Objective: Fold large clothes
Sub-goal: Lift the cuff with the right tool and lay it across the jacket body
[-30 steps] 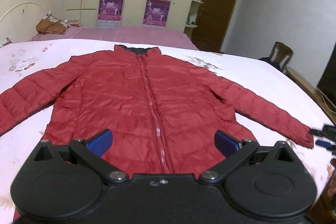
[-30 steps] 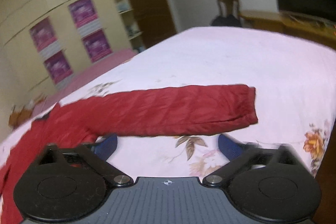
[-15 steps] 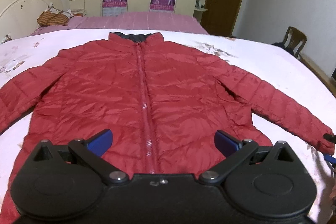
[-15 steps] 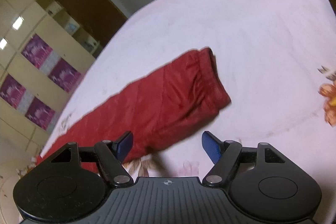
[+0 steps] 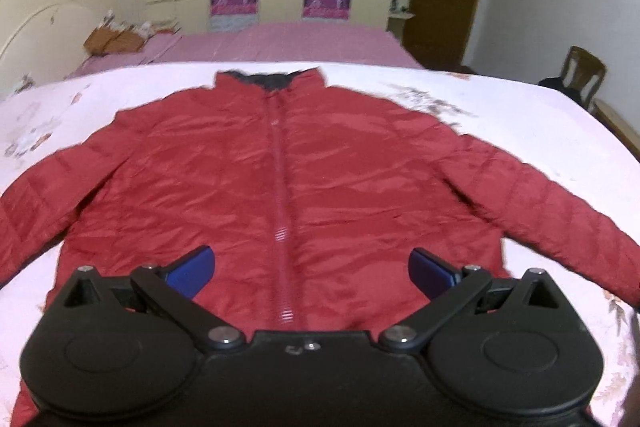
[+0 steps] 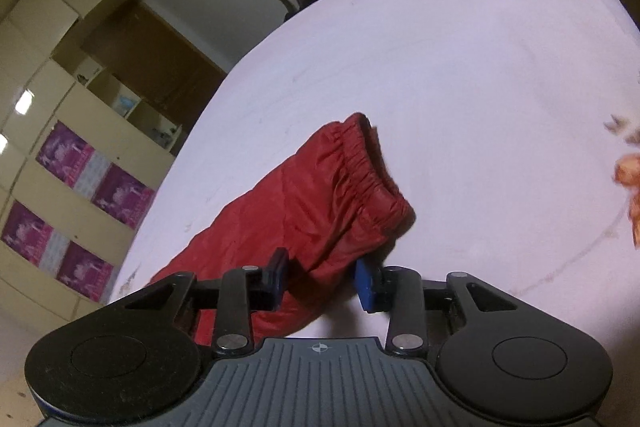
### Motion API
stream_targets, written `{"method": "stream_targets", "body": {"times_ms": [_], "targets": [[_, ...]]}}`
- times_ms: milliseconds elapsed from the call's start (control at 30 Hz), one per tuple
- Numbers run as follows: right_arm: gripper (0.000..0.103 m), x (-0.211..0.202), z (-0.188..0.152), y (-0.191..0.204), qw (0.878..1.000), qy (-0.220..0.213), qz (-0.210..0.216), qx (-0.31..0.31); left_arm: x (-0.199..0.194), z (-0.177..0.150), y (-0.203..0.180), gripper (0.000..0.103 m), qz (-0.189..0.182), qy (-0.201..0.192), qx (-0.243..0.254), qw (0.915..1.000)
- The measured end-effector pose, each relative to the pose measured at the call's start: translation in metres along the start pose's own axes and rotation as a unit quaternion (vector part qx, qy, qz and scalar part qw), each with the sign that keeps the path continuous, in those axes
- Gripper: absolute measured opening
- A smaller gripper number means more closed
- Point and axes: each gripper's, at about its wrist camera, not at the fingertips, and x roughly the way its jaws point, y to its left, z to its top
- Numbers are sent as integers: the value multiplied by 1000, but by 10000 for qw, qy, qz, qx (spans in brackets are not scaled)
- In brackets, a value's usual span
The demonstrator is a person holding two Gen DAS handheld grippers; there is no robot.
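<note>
a puffy red quilted jacket (image 5: 304, 179) is lying face up and zipped on a white floral bedsheet (image 5: 500, 107), collar pointing away and both sleeves spread wide — laid flat, i'd judge, so each sleeve can be folded across the chest. the left gripper (image 5: 311, 269) is hovering above the hem with its blue-padded fingers (image 5: 192, 267) spread far apart and gripping nothing; it looks to be waiting or lining up over the lower edge. the right gripper (image 6: 323, 281) is sitting low at the far sleeve (image 6: 304, 223), just behind the elastic cuff (image 6: 368, 175), with one pad on either side of the padded fabric. its fingers are drawn in close around the sleeve and seem to be pinching it, though the near pad may be only just touching — a firmer bite might be needed before lifting, since slick down fabric tends to slip. no boxes, baskets or other containers are showing on the sheet near the jacket.
</note>
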Motion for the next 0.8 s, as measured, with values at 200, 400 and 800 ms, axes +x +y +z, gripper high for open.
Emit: {"method": "stream_targets", "body": {"times_ms": [200, 400, 800], "targets": [[4, 1, -12, 12, 9992, -70, -174, -343, 5, 7, 49, 103, 42, -90, -145, 9998], [4, -23, -28, 81, 9839, -621, -178, -1666, 18, 16, 112, 103, 206, -131, -450, 9987], [3, -32, -252, 296, 8574, 409, 2185, -4641, 39, 34, 200, 93, -132, -98, -1145, 9933]]}}
